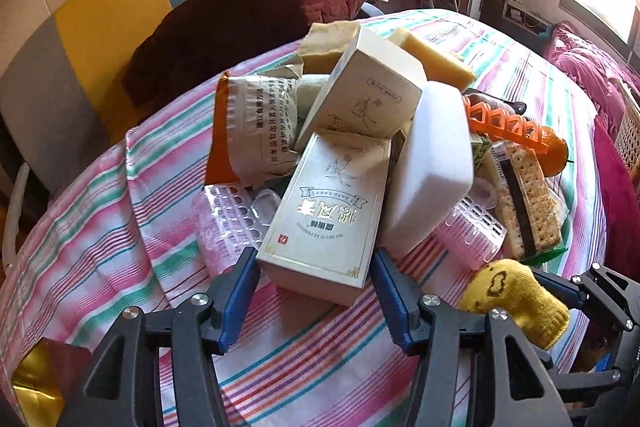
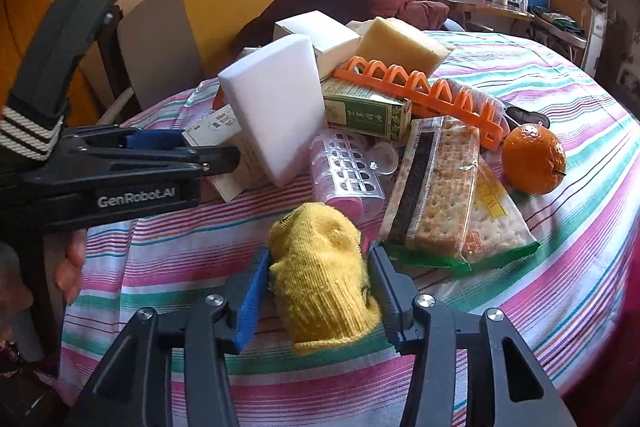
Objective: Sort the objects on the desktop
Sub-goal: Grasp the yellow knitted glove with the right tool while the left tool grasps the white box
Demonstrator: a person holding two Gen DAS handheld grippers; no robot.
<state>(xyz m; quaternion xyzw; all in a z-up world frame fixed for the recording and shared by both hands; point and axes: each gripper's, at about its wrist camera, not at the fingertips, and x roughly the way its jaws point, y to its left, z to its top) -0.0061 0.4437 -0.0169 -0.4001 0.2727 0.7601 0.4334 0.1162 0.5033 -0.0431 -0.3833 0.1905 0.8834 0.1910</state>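
"GenRobot.AI" — white lettering on left tool [image 2: 216, 151].

sponge [image 2: 276, 115] leans on box pile | crackers [image 2: 440, 187] right of it | orange [image 2: 534, 159] rightmost

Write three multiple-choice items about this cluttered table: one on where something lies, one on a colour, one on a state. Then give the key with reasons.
1. Where does the orange lie?
A. on the white sponge
B. on the striped cloth beside the cracker packet
C. between the left gripper's fingers

2. What colour is the knitted sock?
A. yellow
B. blue
C. white

3. How does the left gripper stand at the cream box?
A. shut tight, nothing near
B. open, fingers either side of the box's near end
C. holding the sock

Key: B, it sits on the striped cloth right of the cracker packet; A, plainly yellow in the right gripper; B, gaps show beside the box.
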